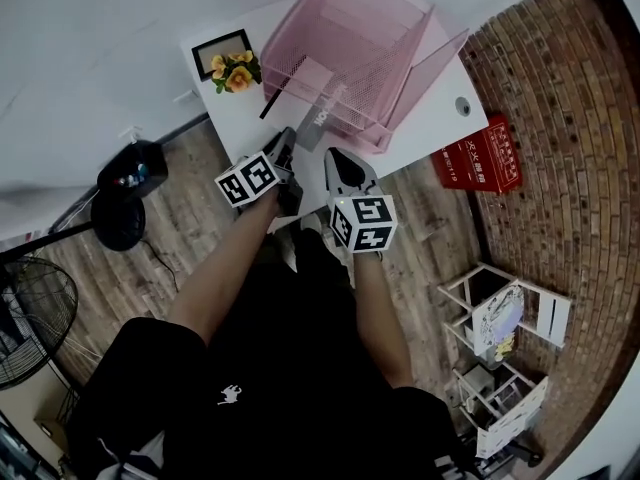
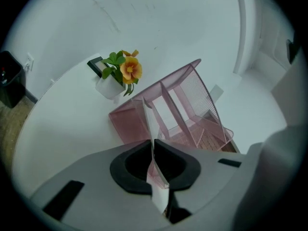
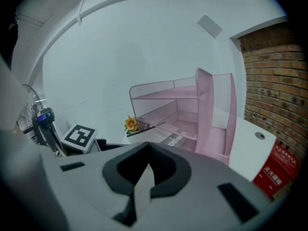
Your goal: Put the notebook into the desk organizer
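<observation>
A thin pink-and-grey notebook is clamped at its near end in my left gripper, which is shut on it. Its far end reaches onto the front of the pink mesh desk organizer on the white desk. The left gripper view shows the notebook edge-on between the jaws of the left gripper, with the organizer just beyond. My right gripper hovers beside the left one at the desk's front edge. In the right gripper view the right gripper is shut and holds nothing; the notebook lies ahead of it.
A small pot of orange flowers and a black picture frame stand left of the organizer. On the wooden floor are a red box by the brick wall, a black stool, a fan and a white rack.
</observation>
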### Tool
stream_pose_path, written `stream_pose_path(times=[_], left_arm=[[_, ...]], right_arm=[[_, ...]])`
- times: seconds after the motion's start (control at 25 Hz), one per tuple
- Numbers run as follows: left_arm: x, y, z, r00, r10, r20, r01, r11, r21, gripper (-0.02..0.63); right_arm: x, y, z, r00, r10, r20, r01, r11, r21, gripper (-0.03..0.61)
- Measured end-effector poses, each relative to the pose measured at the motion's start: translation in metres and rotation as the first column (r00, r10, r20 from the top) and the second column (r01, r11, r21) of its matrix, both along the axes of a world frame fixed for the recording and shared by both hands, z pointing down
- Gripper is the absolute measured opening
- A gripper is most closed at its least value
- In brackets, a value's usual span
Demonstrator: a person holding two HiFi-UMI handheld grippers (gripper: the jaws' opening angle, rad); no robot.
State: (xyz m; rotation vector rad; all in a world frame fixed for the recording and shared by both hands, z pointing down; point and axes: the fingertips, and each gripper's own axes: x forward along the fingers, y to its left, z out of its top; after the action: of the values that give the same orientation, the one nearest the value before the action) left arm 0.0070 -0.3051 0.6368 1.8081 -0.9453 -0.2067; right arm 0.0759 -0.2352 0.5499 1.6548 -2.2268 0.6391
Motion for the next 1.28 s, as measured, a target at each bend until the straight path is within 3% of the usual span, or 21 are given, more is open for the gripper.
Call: stream_pose_path(times=[0.16,0.44,0.84,1.08,1.2,1.28], left_arm=[[0.003,-0.008,0.001,1.000,-0.021,0.008,0.021,1.000,0.002,0.023],[0.013,-0.022,0.003,0.999,-0.034,0.009,0.034,0.999,0.006,0.032],[0.025,-0.029,0.006,0.995,0.048,0.089,-0.052,0.997,0.048,0.070],[0.026,-0.019,0.012,0.972,0.151,0.178,-0.163,0.985,0.051,0.243],[0.020,-0.010,0.010,0.948,0.202,0.245,-0.226,0.971,0.074,0.271],[0.018,-0.003,0.006,0.918,0.246,0.311,-0.291,0.951,0.106,0.290]], right_arm=[[0.010,0.000,0.018,1.000,0.019,-0.021,-0.020,0.998,-0.061,0.002],[0.018,0.007,0.028,0.999,0.032,0.009,-0.031,0.996,-0.082,0.003],[0.026,0.015,0.031,0.998,0.052,0.019,-0.050,0.995,-0.092,0.003],[0.026,0.015,0.029,0.998,0.054,0.010,-0.053,0.995,-0.088,0.003],[0.025,0.012,0.025,0.998,0.056,0.007,-0.055,0.996,-0.075,0.003],[0.025,0.012,0.022,0.998,0.059,0.003,-0.059,0.996,-0.063,0.003]])
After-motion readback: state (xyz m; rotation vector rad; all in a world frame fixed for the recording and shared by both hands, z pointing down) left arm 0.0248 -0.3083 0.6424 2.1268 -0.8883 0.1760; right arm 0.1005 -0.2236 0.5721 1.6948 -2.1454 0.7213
